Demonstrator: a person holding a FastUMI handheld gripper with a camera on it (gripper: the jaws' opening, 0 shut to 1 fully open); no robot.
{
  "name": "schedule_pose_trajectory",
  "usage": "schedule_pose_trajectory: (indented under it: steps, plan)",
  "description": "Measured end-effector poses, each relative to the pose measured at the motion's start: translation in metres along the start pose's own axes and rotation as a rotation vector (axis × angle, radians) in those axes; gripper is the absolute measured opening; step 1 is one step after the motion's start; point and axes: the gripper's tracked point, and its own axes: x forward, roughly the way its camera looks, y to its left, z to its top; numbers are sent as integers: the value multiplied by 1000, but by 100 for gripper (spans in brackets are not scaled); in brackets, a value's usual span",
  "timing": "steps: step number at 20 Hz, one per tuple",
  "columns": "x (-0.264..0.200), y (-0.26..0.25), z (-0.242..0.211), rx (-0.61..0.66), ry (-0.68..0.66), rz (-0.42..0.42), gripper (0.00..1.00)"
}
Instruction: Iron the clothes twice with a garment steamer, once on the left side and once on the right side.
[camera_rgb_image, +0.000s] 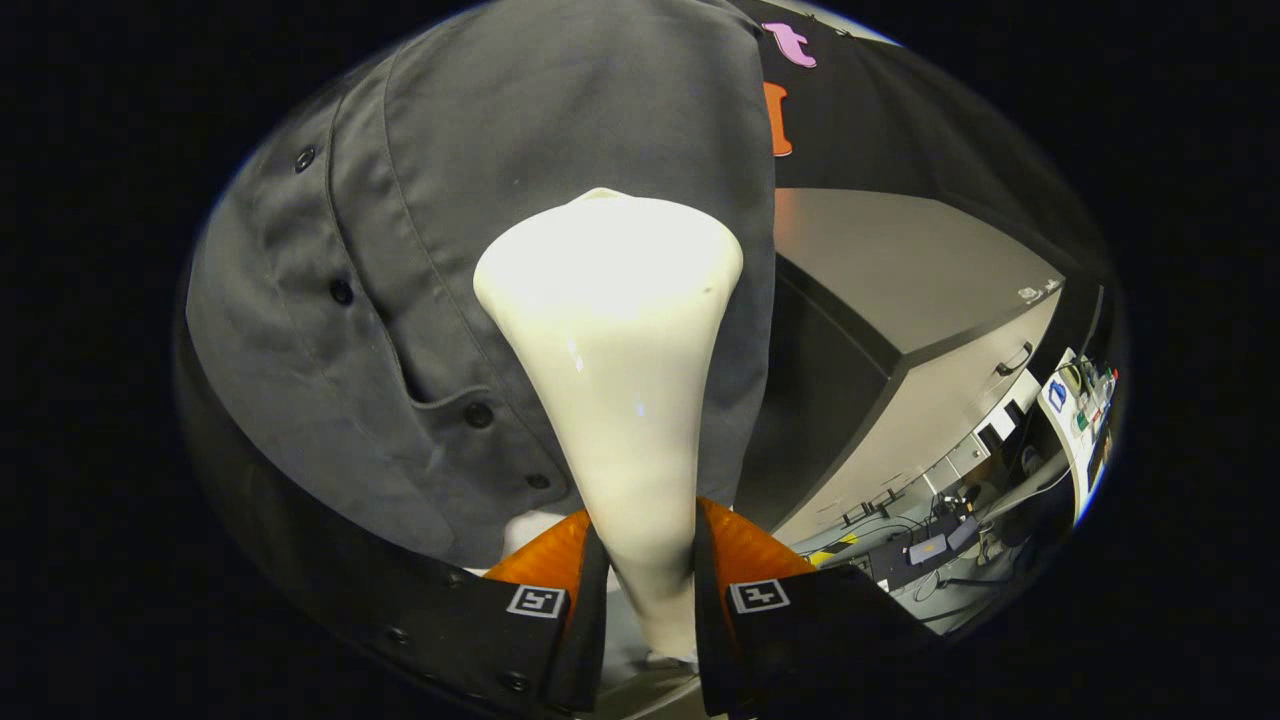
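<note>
A cream-white garment steamer (612, 340) rises from between my fingers, its narrow handle clamped by both of them and its wide head flaring out ahead. My gripper (648, 560) is shut on that handle. The steamer's head lies against a dark grey buttoned shirt (400, 250) that hangs just beyond it, on the panel to the right of the button placket. Several dark buttons (341, 292) run down the placket to the left of the steamer. Whether the head's face touches the cloth is hidden by the head itself.
To the right of the shirt stands a grey cabinet (900, 270) with a flat top and a handle on its side. Past it, low on the right, lies a floor with cables and devices (930, 545). The booth's black cloth wall (880, 110) hangs behind.
</note>
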Motion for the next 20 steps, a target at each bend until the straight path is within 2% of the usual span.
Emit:
schedule_pose_trajectory:
  steps: [15,20]
  plan:
    - [29,-23,-70,-37,130,-34,46]
    - [8,-24,-61,-16,113,-18,46]
